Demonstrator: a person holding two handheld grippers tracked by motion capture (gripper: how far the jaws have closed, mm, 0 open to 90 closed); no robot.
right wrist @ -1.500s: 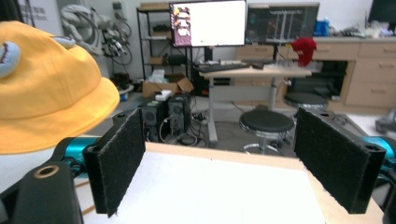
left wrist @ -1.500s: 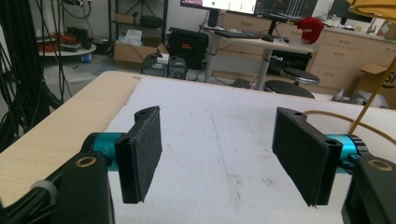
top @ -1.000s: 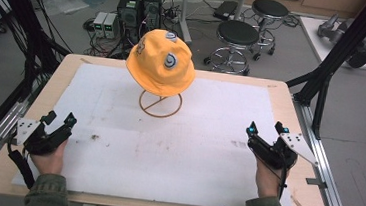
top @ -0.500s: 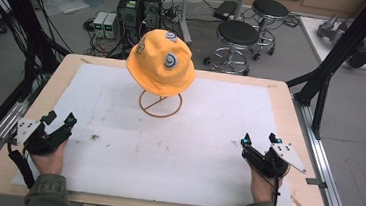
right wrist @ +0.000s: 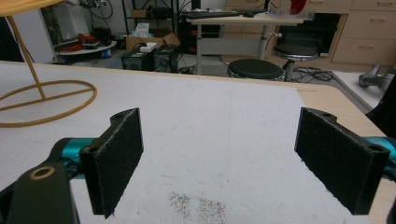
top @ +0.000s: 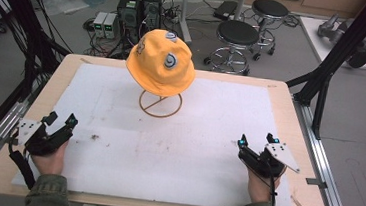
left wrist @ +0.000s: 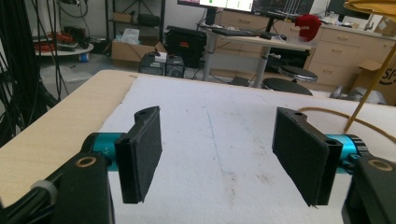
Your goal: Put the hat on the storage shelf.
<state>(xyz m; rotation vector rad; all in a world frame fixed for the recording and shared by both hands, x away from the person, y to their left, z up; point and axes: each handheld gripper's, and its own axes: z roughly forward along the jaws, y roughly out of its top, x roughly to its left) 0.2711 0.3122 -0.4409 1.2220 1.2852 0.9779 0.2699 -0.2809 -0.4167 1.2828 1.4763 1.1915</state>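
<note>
Jaws spread wide and holding nothing, the left gripper [top: 58,126] rests at the lower left of the high view on a white, faintly stained mat [top: 120,107] that covers the pale wooden table [top: 61,67]. Upper centre, well apart from both grippers with bare mat between, a soft orange cloth hat [top: 162,63] with round badges sits on a thin wire stand [top: 159,106] with a ring base. At the lower right the right gripper [top: 258,141] also lies on the mat, its flat, black, rough-textured pads [right wrist: 116,156] wide apart and empty.
</note>
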